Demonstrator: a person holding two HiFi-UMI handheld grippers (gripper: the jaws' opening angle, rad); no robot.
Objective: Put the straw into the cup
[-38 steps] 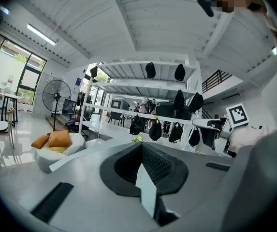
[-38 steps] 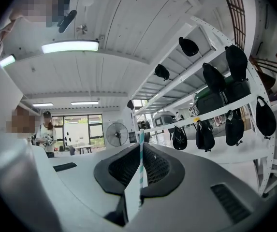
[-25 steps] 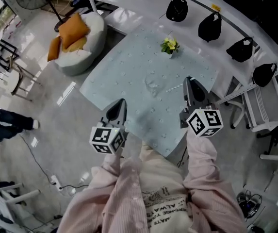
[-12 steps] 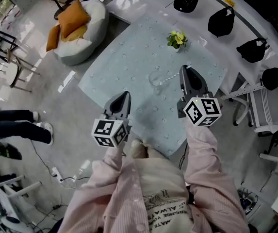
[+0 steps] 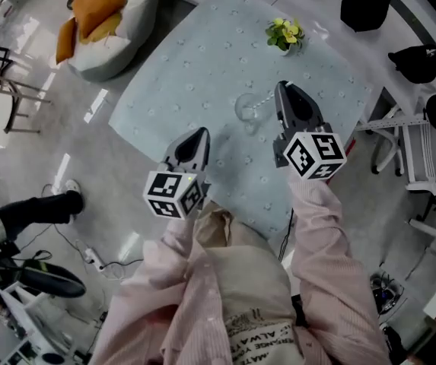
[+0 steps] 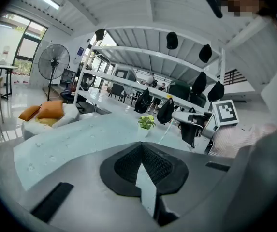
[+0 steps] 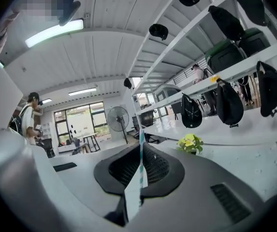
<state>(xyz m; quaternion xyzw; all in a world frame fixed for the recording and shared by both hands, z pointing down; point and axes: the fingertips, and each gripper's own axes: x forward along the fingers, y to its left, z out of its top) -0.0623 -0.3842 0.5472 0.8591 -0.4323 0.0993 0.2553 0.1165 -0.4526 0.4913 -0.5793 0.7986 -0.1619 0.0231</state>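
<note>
A clear cup (image 5: 246,110) stands on the pale blue table (image 5: 202,59). My right gripper (image 5: 281,90) hovers just right of the cup, shut on a thin blue-and-white striped straw (image 5: 262,103). The straw's free end reaches toward the cup's rim. In the right gripper view the straw (image 7: 140,146) stands up between the closed jaws. My left gripper (image 5: 200,134) hangs over the table's near left part, left of the cup, jaws together with nothing in them. From the left gripper view the straw (image 6: 164,133) shows as a thin line ahead of the right gripper (image 6: 190,129).
A small potted plant with yellow flowers (image 5: 285,33) sits at the table's far side. Black caps (image 5: 366,6) hang on a white rack behind. A white chair with orange cushions (image 5: 100,17) stands far left. A person's legs (image 5: 31,211) are on the floor at left.
The table has slid nearer in the view. My right gripper has carried the straw closer to the cup. The left gripper keeps its place beside the cup.
</note>
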